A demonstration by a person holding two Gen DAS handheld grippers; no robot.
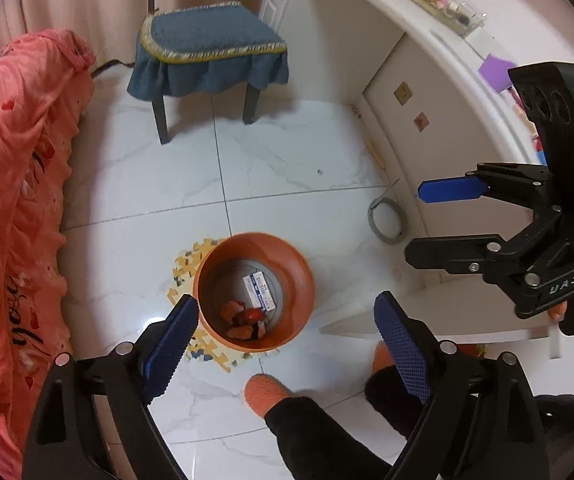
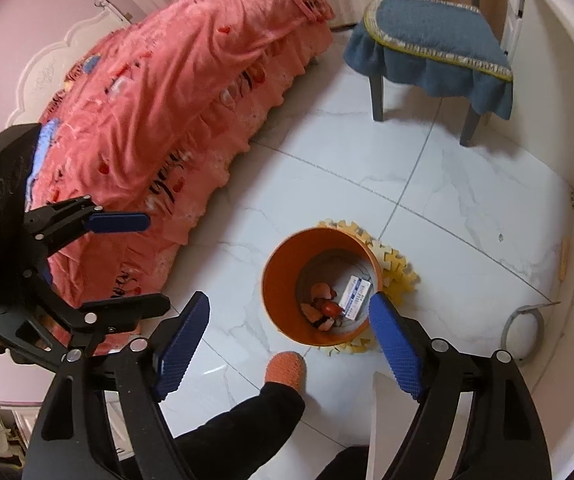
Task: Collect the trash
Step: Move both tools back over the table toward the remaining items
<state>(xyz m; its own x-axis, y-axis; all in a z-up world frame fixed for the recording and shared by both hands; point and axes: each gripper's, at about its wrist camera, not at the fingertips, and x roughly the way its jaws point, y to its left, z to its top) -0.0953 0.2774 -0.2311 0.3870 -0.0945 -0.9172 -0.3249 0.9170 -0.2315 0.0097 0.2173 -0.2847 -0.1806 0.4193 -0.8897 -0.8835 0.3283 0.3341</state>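
An orange bin [image 1: 295, 268] stands on the white tile floor on a yellow foam mat [image 1: 191, 264]. Inside lie a white and blue box [image 1: 260, 286] and orange and red scraps [image 1: 245, 318]. My left gripper [image 1: 287, 344] is open and empty, held high above the bin. My right gripper [image 1: 415, 218] is open and empty at the right of the left wrist view. In the right wrist view the bin [image 2: 283, 280] sits below my open right gripper [image 2: 291, 332], with the box [image 2: 354, 291] inside, and my left gripper [image 2: 155, 262] is open at the left.
A bed with a pink cover [image 1: 19, 184] is on the left. A chair with a blue cushion [image 1: 207, 40] stands at the back. A white desk [image 1: 419, 40] with clutter runs along the right. A grey ring [image 1: 387, 220] lies by the desk. The person's orange slippers [image 1: 267, 392] are below.
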